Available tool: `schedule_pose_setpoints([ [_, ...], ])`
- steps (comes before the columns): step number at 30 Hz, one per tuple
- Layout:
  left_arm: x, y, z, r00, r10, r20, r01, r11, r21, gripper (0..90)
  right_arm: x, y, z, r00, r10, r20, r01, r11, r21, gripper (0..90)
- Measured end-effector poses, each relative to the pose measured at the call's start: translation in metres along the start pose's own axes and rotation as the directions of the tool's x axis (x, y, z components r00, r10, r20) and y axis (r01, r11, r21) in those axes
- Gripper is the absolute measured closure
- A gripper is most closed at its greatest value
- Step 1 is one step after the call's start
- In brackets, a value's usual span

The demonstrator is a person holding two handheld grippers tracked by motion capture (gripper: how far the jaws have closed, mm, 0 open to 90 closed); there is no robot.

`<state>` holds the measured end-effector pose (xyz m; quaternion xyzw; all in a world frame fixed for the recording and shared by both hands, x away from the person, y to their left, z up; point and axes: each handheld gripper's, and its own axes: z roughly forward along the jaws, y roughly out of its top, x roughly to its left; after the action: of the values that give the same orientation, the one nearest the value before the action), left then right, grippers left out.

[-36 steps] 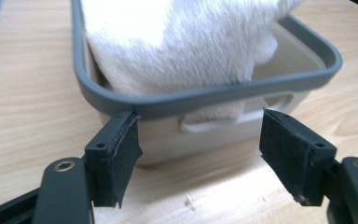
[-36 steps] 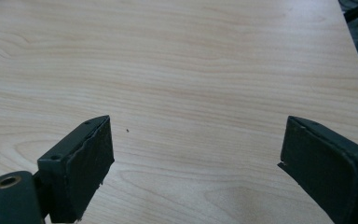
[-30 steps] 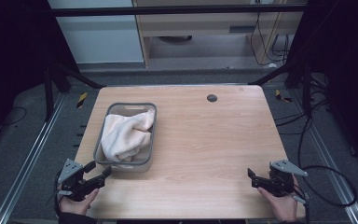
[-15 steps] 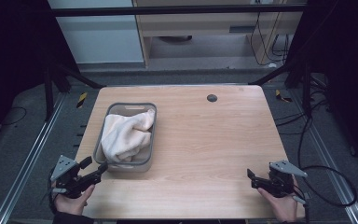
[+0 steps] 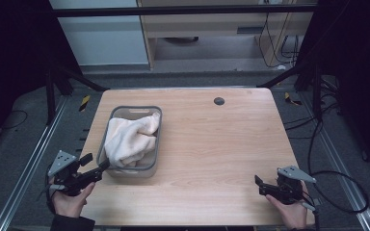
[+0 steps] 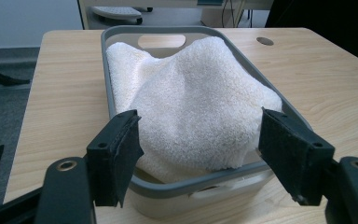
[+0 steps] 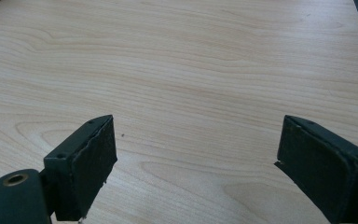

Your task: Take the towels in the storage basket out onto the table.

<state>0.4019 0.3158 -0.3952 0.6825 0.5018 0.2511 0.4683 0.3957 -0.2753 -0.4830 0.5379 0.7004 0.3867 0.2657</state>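
While the right tongs (image 5: 264,187) wait released, well away from the basket (image 5: 155,139), the released left tongs (image 5: 94,166) face its near rim, seemingly about to grasp the towel (image 6: 200,102).

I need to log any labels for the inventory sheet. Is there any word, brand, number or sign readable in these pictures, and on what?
None readable: no text shows on the grey basket, the cream towel or the wooden table.
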Motion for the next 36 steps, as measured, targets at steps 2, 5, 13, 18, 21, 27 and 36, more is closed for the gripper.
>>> schedule_pose_setpoints([
  [2,0.000,0.003,0.001,1.0000,0.002,0.005,-0.002,1.0000,0.000,29.0,0.000,0.000,0.000,1.0000,0.002,-0.002,-0.002,1.000,0.001,11.4],
  [5,0.000,0.011,0.001,0.9999,0.007,0.012,-0.007,1.0000,-0.004,29.0,0.000,0.000,0.000,1.0000,0.002,-0.003,-0.002,1.000,0.004,11.2],
  [13,-0.005,0.028,0.008,0.9990,0.031,0.031,-0.031,0.9995,-0.001,28.7,0.000,-0.001,0.001,1.0000,0.004,-0.003,-0.004,1.000,0.010,11.0],
  [18,-0.005,0.038,0.014,0.9990,0.032,0.030,-0.033,0.9994,0.012,29.0,0.000,-0.001,0.002,1.0000,-0.002,-0.004,0.002,1.000,0.015,11.0],
  [21,-0.006,0.047,0.017,0.9984,0.050,0.027,-0.051,0.9984,0.026,29.0,-0.001,-0.001,0.003,1.0000,0.002,-0.008,-0.001,1.000,0.024,10.9],
  [27,-0.010,0.067,0.023,0.9960,0.082,0.036,-0.084,0.9947,0.059,28.7,-0.002,-0.002,0.003,1.0000,0.006,-0.006,-0.006,1.000,0.025,10.8],
  [36,-0.015,0.083,0.036,0.9942,0.099,0.042,-0.103,0.9885,0.111,28.6,-0.001,-0.002,0.004,0.9999,0.004,-0.011,-0.004,0.999,0.038,10.9],
])
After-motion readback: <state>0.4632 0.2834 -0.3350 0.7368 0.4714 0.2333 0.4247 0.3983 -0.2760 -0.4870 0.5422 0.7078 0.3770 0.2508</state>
